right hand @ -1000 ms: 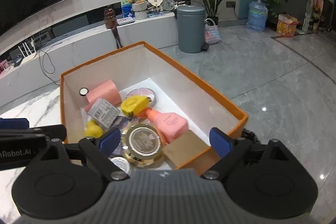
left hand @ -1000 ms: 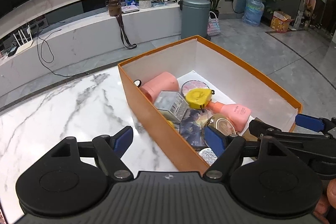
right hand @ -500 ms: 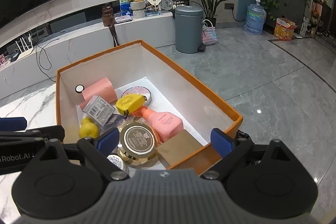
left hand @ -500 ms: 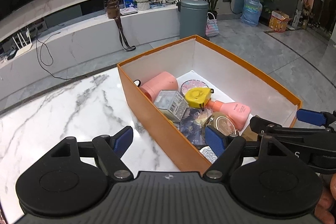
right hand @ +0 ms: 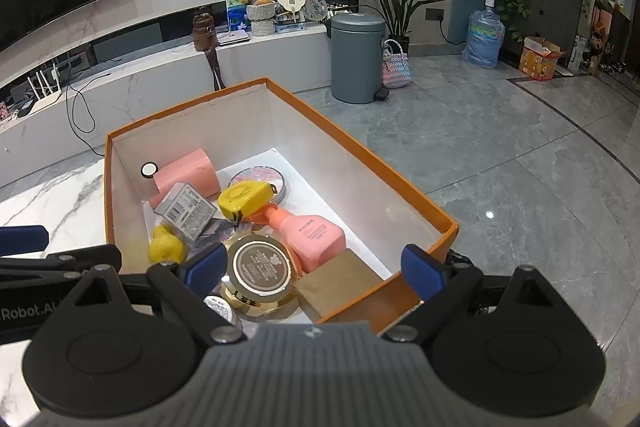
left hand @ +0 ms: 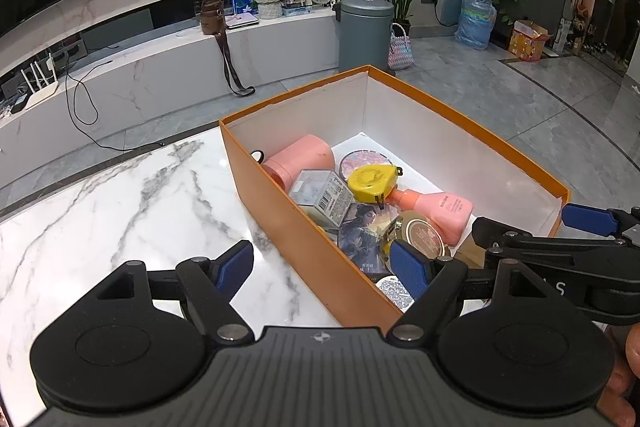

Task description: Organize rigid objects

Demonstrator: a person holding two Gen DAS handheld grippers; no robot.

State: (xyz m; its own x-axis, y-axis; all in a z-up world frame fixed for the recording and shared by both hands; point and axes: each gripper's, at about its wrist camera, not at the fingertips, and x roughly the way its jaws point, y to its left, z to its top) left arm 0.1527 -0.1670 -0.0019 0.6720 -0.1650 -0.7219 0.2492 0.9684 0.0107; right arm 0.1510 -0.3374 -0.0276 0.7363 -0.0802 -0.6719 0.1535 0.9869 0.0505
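An orange box [left hand: 280, 195] sits on the marble table [left hand: 120, 211]. It holds a pink cylinder [left hand: 304, 163], a yellow tape measure [left hand: 370, 181], a pink bottle [left hand: 440, 207], a grey carton [left hand: 324, 195], a gold-lidded jar [right hand: 262, 267], a round compact [left hand: 364, 161], a yellow toy [right hand: 166, 247] and a brown card [right hand: 340, 279]. My left gripper [left hand: 320, 267] is open and straddles the box's left wall without touching it. My right gripper [right hand: 314, 269] is open above the box's near right corner, over the jar and card, holding nothing.
The box's right side reaches the table edge, with grey tiled floor [right hand: 500, 167] beyond. A grey bin [right hand: 358, 55], a low white bench [left hand: 160, 75] with cables, and plants stand further back. A person's fingers [left hand: 624, 367] show at the lower right.
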